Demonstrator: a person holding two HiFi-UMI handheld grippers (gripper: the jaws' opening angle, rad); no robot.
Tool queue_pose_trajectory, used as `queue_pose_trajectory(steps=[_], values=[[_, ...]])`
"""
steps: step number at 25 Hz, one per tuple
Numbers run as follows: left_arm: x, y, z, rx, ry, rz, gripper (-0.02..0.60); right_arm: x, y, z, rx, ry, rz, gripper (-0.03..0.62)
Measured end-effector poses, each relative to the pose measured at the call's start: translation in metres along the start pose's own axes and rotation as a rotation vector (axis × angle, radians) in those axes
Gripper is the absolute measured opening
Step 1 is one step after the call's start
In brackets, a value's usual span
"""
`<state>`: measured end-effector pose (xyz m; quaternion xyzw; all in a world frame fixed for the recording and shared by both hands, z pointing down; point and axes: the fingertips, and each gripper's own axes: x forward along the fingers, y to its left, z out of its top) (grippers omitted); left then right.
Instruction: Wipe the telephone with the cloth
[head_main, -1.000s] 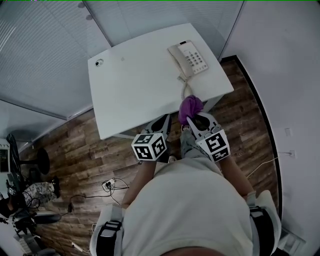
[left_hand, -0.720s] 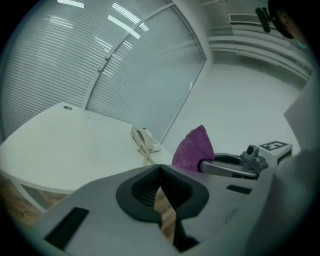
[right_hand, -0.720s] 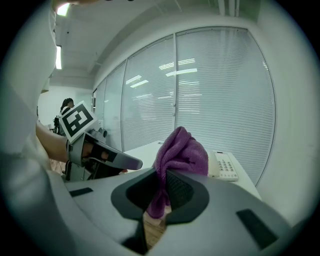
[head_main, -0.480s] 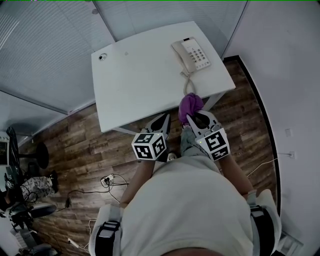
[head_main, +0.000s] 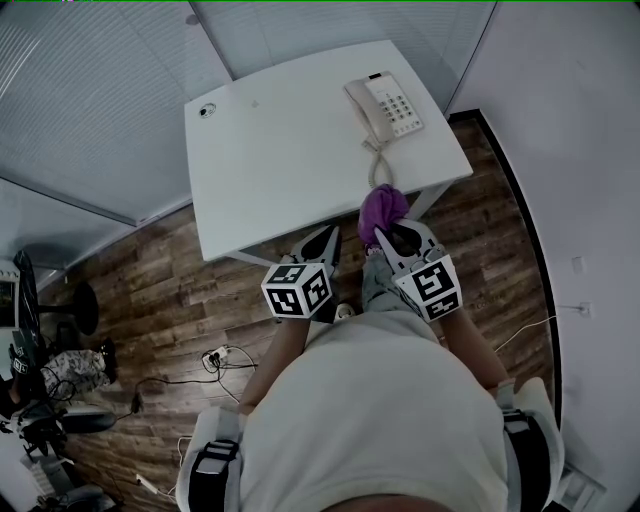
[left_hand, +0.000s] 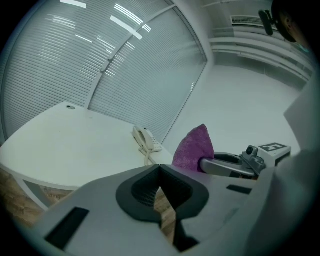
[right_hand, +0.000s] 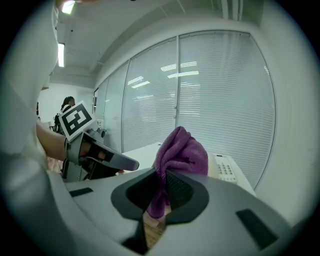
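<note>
Telephone common to all views

An office, by every sign. A plain white desk carries a corded push-button telephone at the upper right of the head view. Glazed partition walls with slatted blinds fill the upper left. Wood-pattern floor runs below, with cables trailing at lower left. A ceiling strip light glows at the upper left of the right gripper view.
</note>
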<state>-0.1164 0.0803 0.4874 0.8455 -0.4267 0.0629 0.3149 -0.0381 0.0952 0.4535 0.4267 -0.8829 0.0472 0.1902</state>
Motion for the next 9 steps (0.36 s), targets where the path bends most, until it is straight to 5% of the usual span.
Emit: queue_pose_trajectory(steps=[9], values=[[0.0019,0.0011,-0.0051,-0.023,0.009,0.003,0.021,-0.0013,-0.0009,-0.0016,0.011,0.005,-0.005,0.046]])
